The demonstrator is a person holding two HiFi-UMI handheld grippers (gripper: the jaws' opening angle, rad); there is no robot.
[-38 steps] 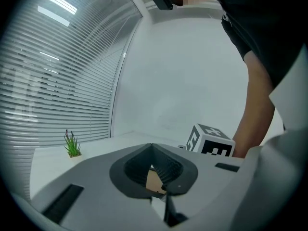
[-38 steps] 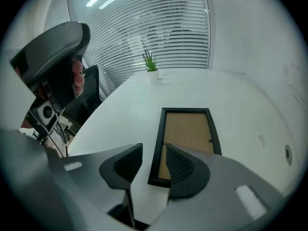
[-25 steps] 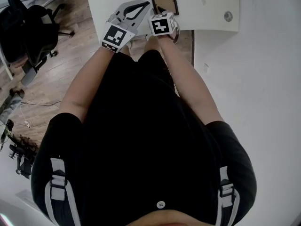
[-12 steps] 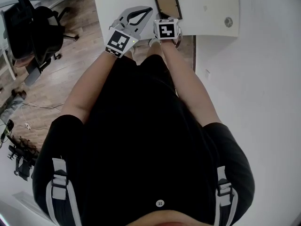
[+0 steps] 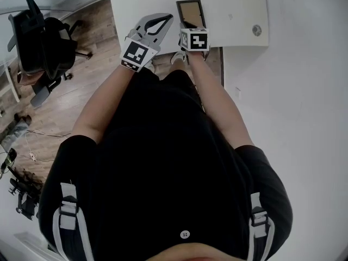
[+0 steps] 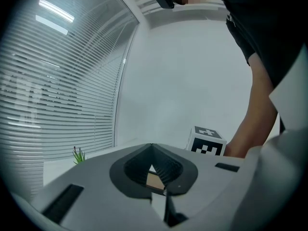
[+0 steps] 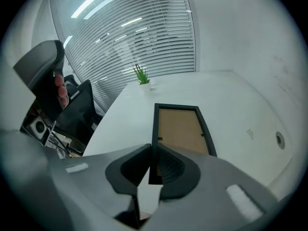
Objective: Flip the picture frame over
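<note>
Pinching the near left edge of the picture frame [image 7: 180,126], the fingers of the right gripper [image 7: 150,150] point along its long axis. The left gripper [image 6: 153,150], fingers pressed together and empty, hovers just beside.

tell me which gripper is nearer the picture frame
Right. The right gripper grips the picture frame at its near-left corner; the left gripper hangs shut just left of it.

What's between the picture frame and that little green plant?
Nothing: in the right gripper view, only bare white table separates the picture frame from the plant.
</note>
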